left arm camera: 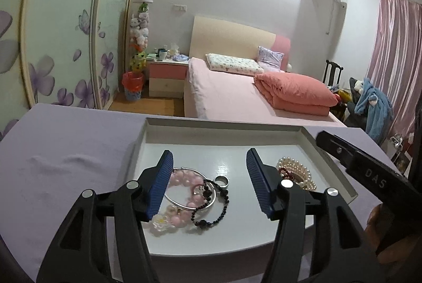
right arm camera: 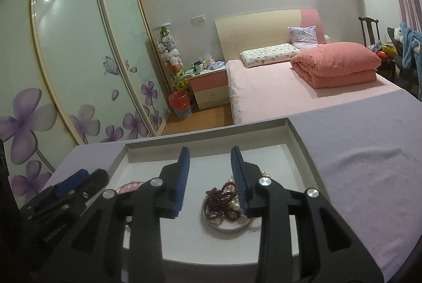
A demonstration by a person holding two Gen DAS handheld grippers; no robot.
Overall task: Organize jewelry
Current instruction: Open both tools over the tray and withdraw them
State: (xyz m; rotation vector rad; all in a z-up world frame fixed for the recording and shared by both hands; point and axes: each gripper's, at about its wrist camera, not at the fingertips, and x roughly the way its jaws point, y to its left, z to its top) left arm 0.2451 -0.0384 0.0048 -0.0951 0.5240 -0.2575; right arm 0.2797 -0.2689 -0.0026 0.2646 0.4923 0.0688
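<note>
A white tray (left arm camera: 224, 130) lies on a lilac cloth. In its left part lie a pink bead bracelet (left arm camera: 182, 180), a silver bangle (left arm camera: 208, 205), a black bead bracelet (left arm camera: 219, 214) and a silver ring (left arm camera: 222, 180). My left gripper (left arm camera: 208, 184) is open, hovering just above this pile. In the tray's right part sit a pearl strand (left arm camera: 300, 171) and a dark red bead strand (right arm camera: 220, 200) on a silver bangle (right arm camera: 226, 226). My right gripper (right arm camera: 209, 178) is open, above the red beads. It also shows in the left wrist view (left arm camera: 356, 159).
The lilac cloth (left arm camera: 66, 151) covers the table around the tray (right arm camera: 295, 135). Behind are a pink bed (left arm camera: 232, 95), a nightstand (left arm camera: 166, 77), a flowered wardrobe (right arm camera: 66, 58) and pink curtains (left arm camera: 395, 45).
</note>
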